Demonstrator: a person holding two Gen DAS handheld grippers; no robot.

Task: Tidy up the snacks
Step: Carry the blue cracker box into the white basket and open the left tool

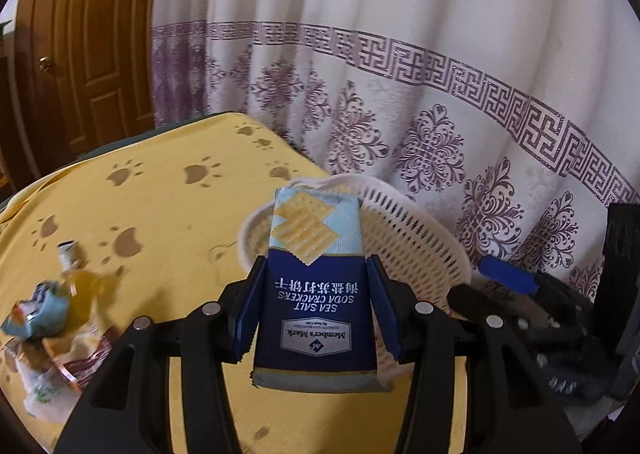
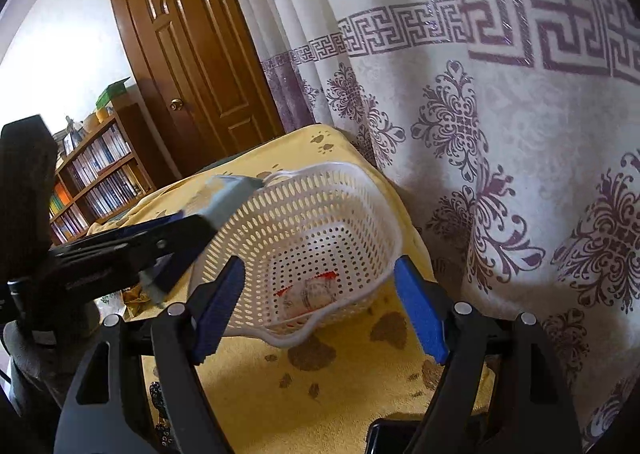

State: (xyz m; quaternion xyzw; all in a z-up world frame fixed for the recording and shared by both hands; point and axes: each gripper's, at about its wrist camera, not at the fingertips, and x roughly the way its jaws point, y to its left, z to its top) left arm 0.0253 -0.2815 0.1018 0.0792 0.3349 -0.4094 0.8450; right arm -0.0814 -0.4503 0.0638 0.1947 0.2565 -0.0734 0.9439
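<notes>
While the left hand-held gripper (image 1: pixel 318 308) clamps the cracker packet (image 1: pixel 316 278) lengthwise, far end over the white basket (image 2: pixel 316 238) rim, the right hand-held gripper (image 2: pixel 320 308) gapes empty before the basket.

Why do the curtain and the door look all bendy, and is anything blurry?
Both views come through fisheye lenses, which curve straight lines and leave dark corners. In the left wrist view the cracker pack is sharp, but the snack pile is smeared. In the right wrist view the left gripper by the basket is blurred.
</notes>
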